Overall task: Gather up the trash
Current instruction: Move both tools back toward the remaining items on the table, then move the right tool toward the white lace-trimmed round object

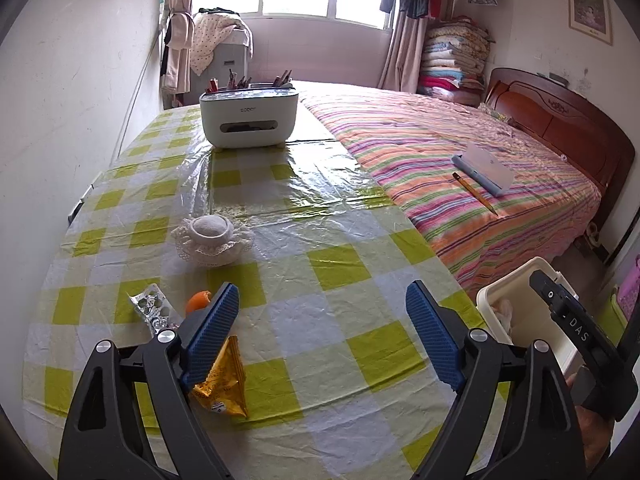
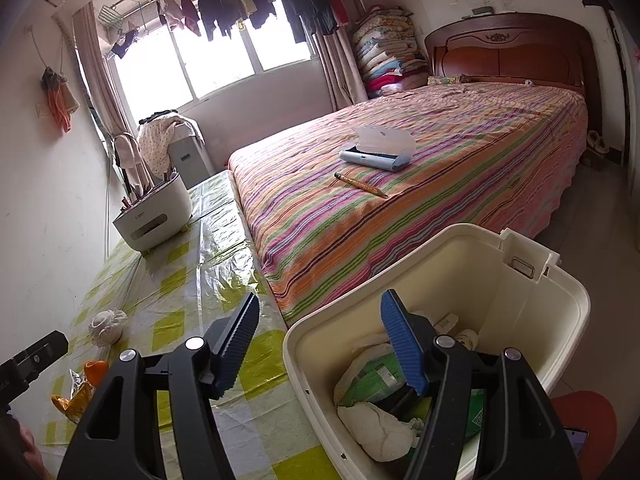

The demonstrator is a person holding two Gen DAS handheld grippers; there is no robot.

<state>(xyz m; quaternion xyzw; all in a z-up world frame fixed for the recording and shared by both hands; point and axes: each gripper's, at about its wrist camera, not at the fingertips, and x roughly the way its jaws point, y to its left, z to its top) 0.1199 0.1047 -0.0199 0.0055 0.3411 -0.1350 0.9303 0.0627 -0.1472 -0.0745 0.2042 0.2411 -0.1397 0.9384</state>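
- Trash left on the table [image 1: 340, 216], lower left of left wrist view: yellow wrapper [image 1: 224, 384], foil blister pack [image 1: 154, 310], orange peel [image 1: 199, 301].
- Bin [image 2: 560, 300] at lower right already holds crumpled tissue [image 2: 374, 426] and green packaging [image 2: 370, 378] (partly done).
- Left gripper [image 1: 328, 336]: jaws apart, empty, beside wrapper.
- Right gripper [image 2: 320, 350]: jaws apart, empty, straddling the bin's rim.

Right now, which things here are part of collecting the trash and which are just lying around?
For the job:
- yellow snack wrapper
- foil blister pack
- orange peel
- cream bin, already holding trash

Lying about:
- lace pincushion
- white organizer box
- pencil
- blue case
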